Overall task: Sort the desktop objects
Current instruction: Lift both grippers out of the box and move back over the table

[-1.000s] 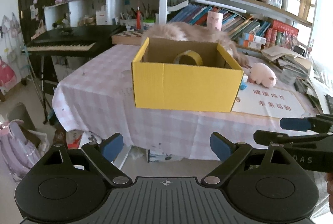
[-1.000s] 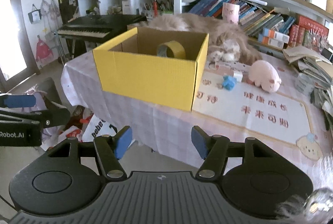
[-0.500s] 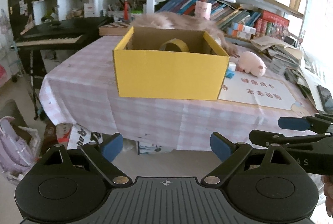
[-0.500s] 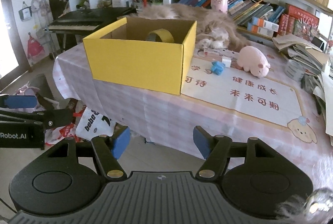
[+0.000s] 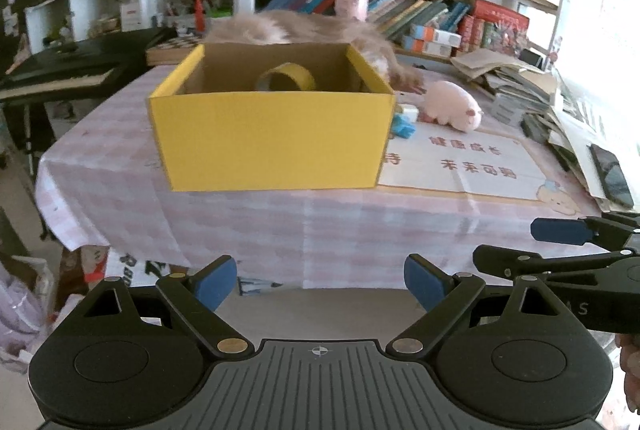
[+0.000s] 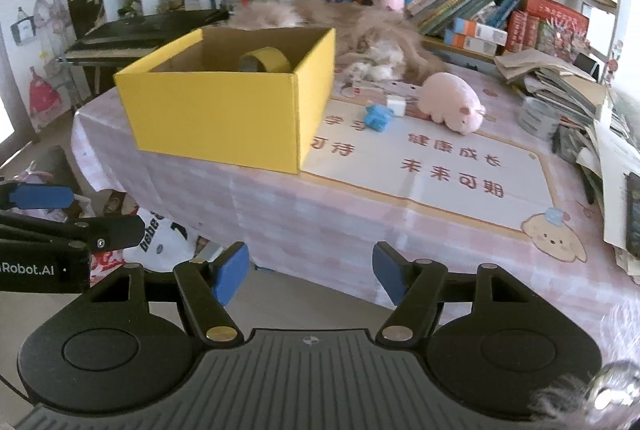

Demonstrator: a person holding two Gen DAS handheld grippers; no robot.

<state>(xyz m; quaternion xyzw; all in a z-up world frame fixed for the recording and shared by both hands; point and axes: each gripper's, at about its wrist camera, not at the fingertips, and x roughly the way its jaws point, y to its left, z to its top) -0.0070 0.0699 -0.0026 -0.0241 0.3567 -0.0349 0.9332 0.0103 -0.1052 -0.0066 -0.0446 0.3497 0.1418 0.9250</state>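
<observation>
- Your left gripper (image 5: 320,280) hangs off the near edge of the table (image 5: 360,230), jaws spread wide, nothing between them.
- Your right gripper (image 6: 310,272) is also short of the table edge, jaws apart and empty; in the left view it shows side-on at the right (image 5: 560,250).
- The yellow box (image 5: 272,138) sits on the checked cloth toward the table's left, open at the top.
- A tape roll (image 5: 286,80) stands on edge inside the box, near its back wall.
- A blue toy (image 6: 377,116) lies on the mat (image 6: 440,166) just right of the box, with a small white block (image 6: 396,106) just behind it.
- A pink plush pig (image 6: 452,102) lies on the mat farther right, near the white block but apart from it.
- A furry heap (image 6: 360,30) lies behind the box; you cannot tell from here what it is.
- Books and papers (image 6: 560,82) pile up at the table's right side.
</observation>
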